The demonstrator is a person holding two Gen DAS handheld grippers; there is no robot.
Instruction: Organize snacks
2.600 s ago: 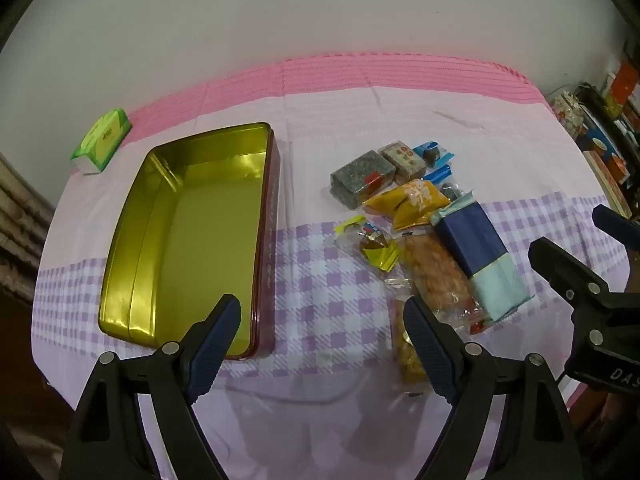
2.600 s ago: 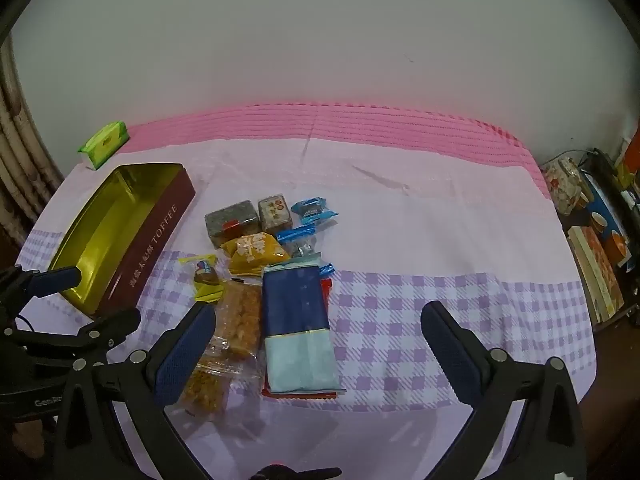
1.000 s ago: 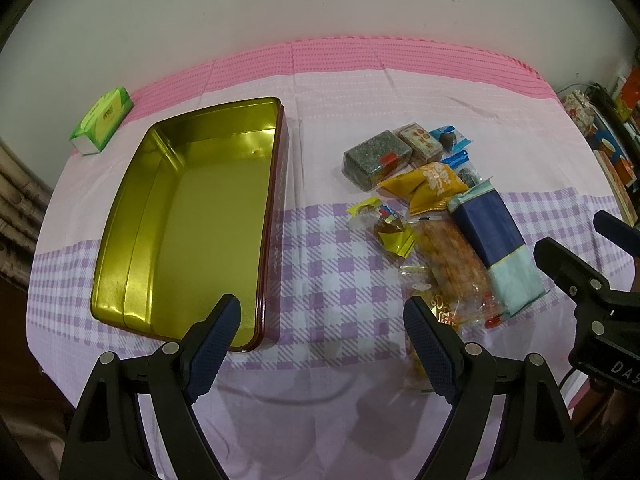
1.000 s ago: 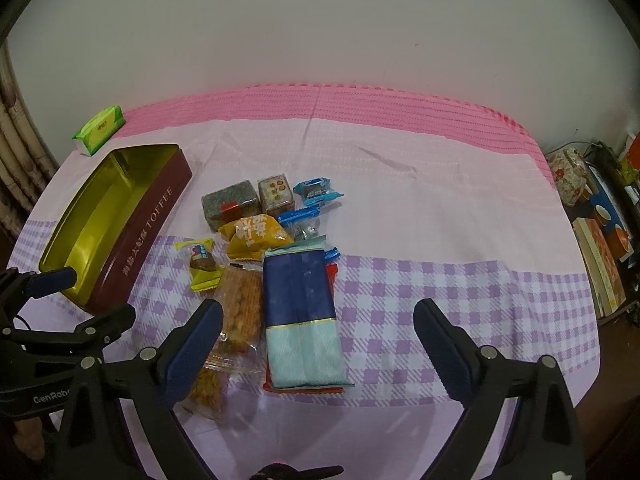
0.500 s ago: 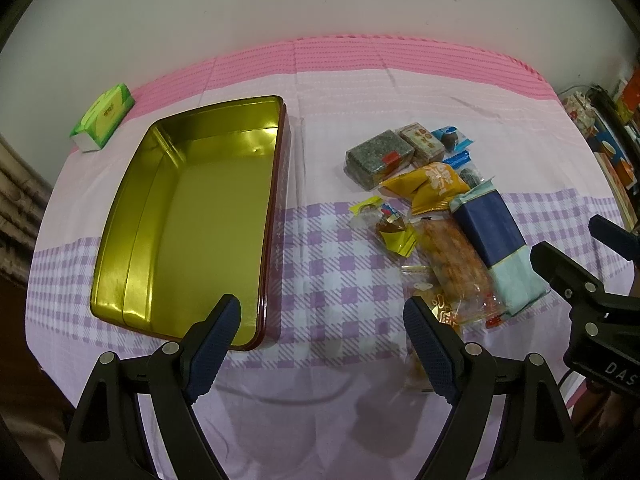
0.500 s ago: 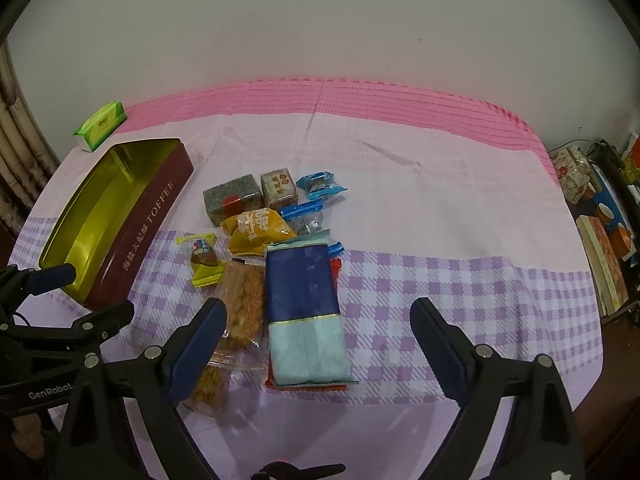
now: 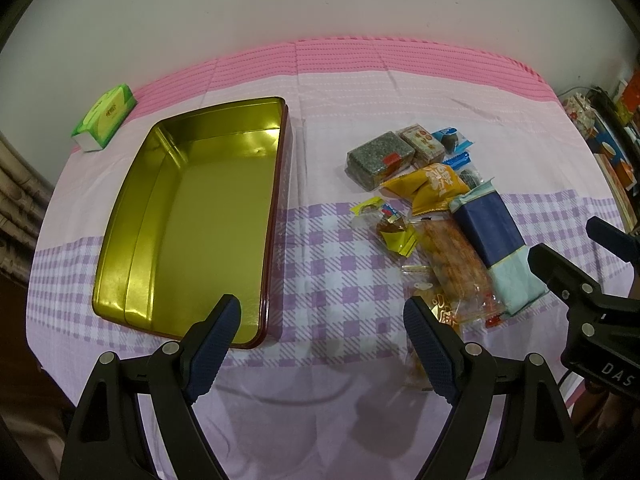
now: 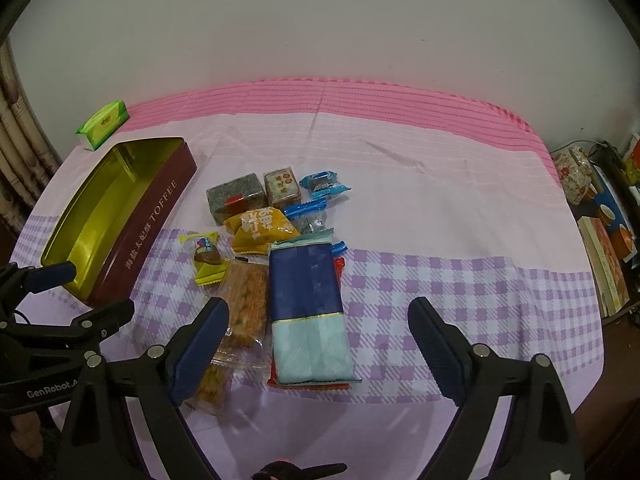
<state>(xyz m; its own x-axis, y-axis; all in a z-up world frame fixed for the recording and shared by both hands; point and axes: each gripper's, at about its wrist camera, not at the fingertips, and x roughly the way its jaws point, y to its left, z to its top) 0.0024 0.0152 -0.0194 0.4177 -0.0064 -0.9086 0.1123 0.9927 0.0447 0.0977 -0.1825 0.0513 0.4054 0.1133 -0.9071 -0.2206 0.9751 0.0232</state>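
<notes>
left gripper [image 7: 322, 330]: jaws wide apart, nothing between pads, tilted steeply down | right gripper [image 8: 318, 330]: jaws spread wide but have just been closing a little, nothing gripped, same steep downward tilt | the two sit side by side

Snacks [image 8: 280, 264] right of tin [image 8: 104, 216], on tablecloth [image 8: 440, 216]

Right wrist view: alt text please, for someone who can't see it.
A pile of wrapped snacks, with a long navy and pale blue packet nearest, lies on a pink and purple checked tablecloth ahead of the open, empty right tool. An empty gold-lined toffee tin sits to the left, and the left tool shows at the left edge.
</notes>
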